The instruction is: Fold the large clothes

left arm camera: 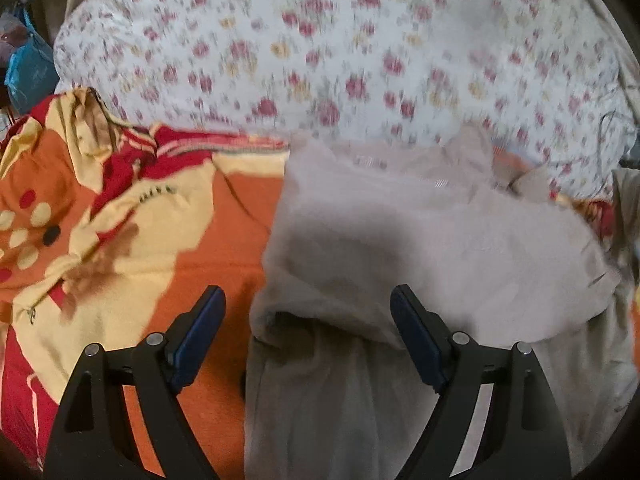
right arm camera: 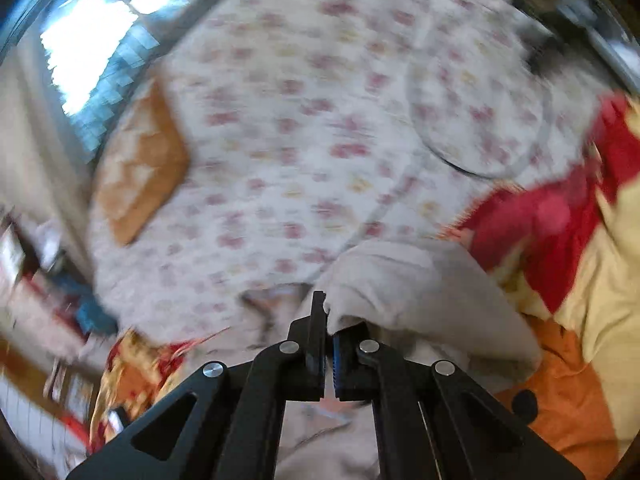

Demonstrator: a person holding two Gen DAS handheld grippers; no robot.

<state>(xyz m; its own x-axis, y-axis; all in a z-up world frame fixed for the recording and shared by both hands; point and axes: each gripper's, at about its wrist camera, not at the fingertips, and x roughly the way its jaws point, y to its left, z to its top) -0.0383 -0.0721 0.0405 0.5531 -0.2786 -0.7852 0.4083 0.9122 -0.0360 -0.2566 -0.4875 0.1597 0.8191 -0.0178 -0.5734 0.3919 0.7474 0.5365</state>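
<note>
Two grippers, one garment: beige fleece garment point(left arm camera: 400, 240) spread on the orange-and-yellow patterned bedspread point(left arm camera: 192, 216), with a floral quilt point(left arm camera: 320, 40) beyond it.
Left gripper point(left arm camera: 308, 312): jaws spread wide, holding nothing, poised over the garment's near left edge where a folded-over lip shows.
Right gripper point(right arm camera: 326, 344): jaws pressed nearly together, pinching a raised edge of the same beige cloth point(right arm camera: 400, 288), lifted into a hump ahead of the fingertips.
Bearing from left gripper: bulk of the garment ahead and to the right; left blue pad point(left arm camera: 200, 332) over bare bedspread, right pad over cloth.
Long axis: seemingly running from near the camera away toward the quilt, though blur and fisheye bend make that a judgement only.
Nearer hand: right already on the cloth; left close above it but not gripping.
Likely demand of the next move: closing the left jaws on the near edge so both corners travel together; a one-sided pull risks a skewed fold.
Only in left wrist view: the garment's flat extent, its straight left border against the bedspread, a shadow across the middle.
Only in right wrist view: the pinch itself, a bright window point(right arm camera: 92, 44) at upper left, an orange cushion point(right arm camera: 140, 160) on the quilt.
Unclear: garment type, sleeves or collar, lost to motion blur.
</note>
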